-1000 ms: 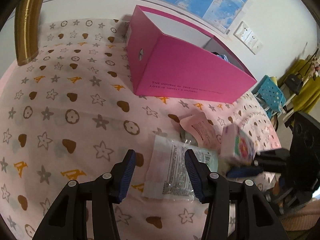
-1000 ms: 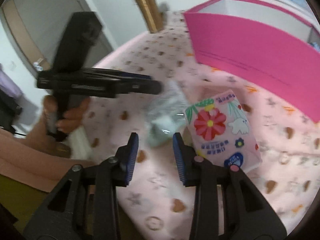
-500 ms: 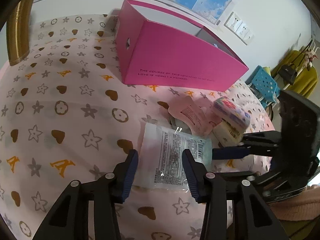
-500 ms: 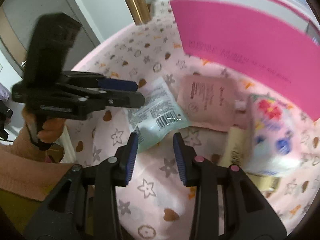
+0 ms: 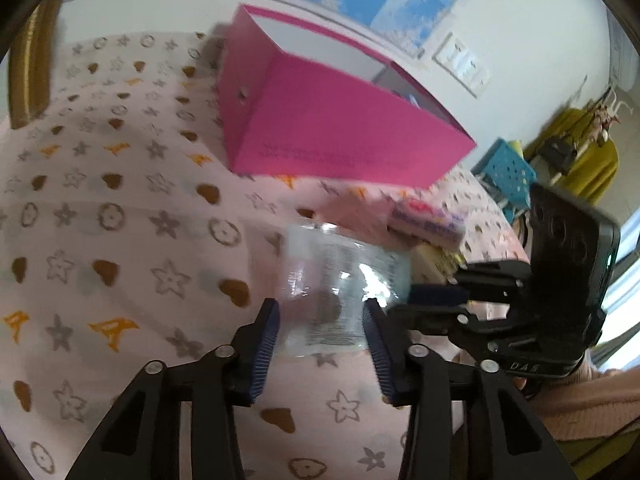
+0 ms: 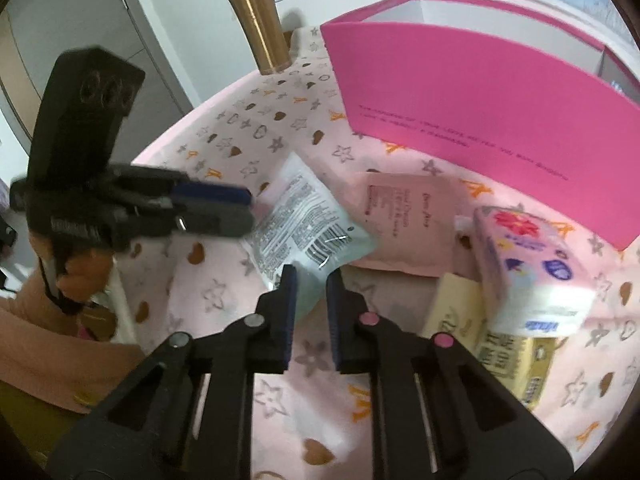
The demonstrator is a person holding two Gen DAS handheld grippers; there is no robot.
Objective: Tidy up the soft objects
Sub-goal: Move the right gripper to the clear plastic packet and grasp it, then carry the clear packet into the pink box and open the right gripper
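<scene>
A clear plastic pouch with black printed text and a pale green end [image 6: 304, 220] lies flat on the pink cloth with stars, hearts and rings [image 6: 224, 292] that covers the bench. The left claw [image 5: 322, 320] hangs over the pouch's near end, its jaws opening and standing to either side of the pouch; its blue ribbed pads [image 5: 266, 340] do not seem to press the plastic, though the left wrist view is blurred. The right claw [image 6: 310, 288] points down at the pouch's near right corner with its jaws closing and only a narrow gap left; the pale green edge shows in that gap, not yet pinched as far as I can tell.

Just right of the pouch lies a flat pale pink sachet [image 6: 404, 224], partly under the pouch's edge. Further right a white tissue pack printed with red flowers [image 6: 528, 268] rests tilted on a yellow packet [image 6: 500, 340]. Beyond them stands a long open magenta cardboard box with a white inside [image 6: 472, 108], and at the far left a gold metal tumbler [image 6: 260, 28] stands upright on the cloth's edge.
</scene>
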